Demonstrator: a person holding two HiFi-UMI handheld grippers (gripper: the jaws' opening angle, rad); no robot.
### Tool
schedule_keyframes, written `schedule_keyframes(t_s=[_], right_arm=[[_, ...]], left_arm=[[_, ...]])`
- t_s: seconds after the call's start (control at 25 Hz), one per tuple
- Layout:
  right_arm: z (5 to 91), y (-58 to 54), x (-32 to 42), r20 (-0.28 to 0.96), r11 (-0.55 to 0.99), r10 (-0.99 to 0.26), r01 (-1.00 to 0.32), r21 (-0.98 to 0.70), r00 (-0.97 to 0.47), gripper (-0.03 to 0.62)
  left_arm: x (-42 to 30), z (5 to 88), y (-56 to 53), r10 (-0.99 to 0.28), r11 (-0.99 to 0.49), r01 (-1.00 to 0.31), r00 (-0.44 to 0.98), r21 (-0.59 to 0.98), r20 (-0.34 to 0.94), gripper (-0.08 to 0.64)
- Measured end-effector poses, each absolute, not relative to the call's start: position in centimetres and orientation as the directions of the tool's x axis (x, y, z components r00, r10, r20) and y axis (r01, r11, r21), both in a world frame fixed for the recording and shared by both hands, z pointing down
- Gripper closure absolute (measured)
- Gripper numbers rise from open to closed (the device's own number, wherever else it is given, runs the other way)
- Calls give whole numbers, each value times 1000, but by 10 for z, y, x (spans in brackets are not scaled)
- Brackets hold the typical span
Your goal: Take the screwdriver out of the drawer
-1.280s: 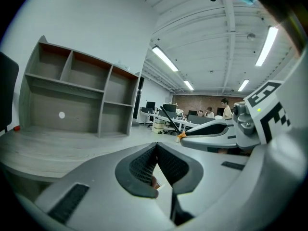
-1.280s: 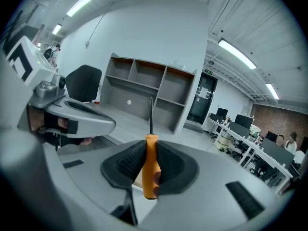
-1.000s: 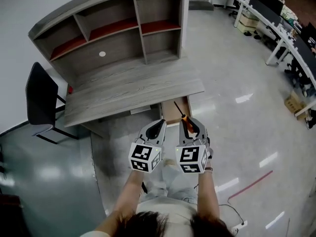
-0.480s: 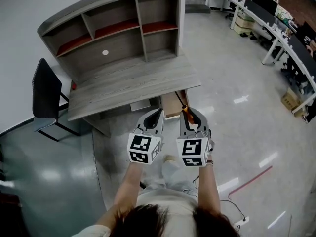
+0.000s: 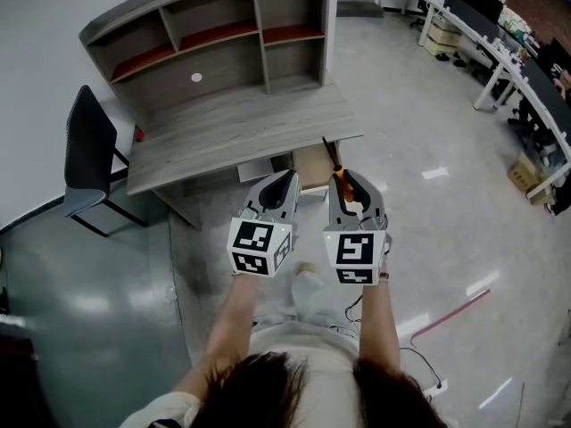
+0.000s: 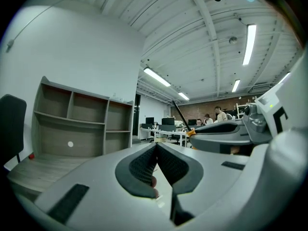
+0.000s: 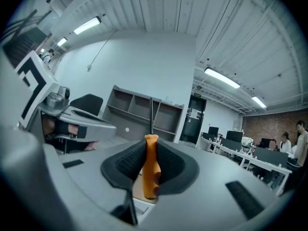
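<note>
Black chair (image 5: 89, 154) sits far left, off the counter's (image 5: 223, 132) 9 o'clock end, and plays no part in this. Grey shelves (image 5: 205, 34) rise along the counter's 12 o'clock edge.

My left gripper (image 5: 285, 181) hangs in front of the counter with its jaws pressed together on nothing. I judge it idle because one gripper is enough for so light a tool, so it keeps to the side where it cannot knock the other.

Just past it, at about 1 o'clock from its tips, the drawer (image 5: 312, 169) stands pulled out from under the counter's front edge. Its pale wooden floor looks bare where I can see it.

My right gripper (image 5: 344, 180) is clamped on the orange handle of the screwdriver (image 7: 150, 170), the pads squeezing it from both sides about halfway along. The handle's butt pokes out toward me, and the dark shaft runs out beyond the tips toward 11 o'clock in the head view, its end showing against the counter's edge.

I grip the thick handle, not the thin shaft, since the ribbed pads bite better there. The tool seems lifted above the drawer, not lying in it, so the removal looks close to done.
</note>
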State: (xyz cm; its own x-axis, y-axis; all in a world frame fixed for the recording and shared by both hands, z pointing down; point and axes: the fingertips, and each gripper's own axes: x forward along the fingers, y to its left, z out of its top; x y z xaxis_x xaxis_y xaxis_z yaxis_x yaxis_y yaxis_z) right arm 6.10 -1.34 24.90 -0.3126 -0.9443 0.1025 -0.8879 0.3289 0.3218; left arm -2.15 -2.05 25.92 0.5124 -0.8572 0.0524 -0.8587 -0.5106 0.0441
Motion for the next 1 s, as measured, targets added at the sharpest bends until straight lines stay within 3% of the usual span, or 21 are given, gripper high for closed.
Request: schedule_keyframes(t_s=[1.0], right_arm=[[218, 74, 45, -4, 353, -928, -886, 302, -372, 505]], left_arm=[[-39, 228, 68, -877, -480, -877, 481, 18, 19, 543]])
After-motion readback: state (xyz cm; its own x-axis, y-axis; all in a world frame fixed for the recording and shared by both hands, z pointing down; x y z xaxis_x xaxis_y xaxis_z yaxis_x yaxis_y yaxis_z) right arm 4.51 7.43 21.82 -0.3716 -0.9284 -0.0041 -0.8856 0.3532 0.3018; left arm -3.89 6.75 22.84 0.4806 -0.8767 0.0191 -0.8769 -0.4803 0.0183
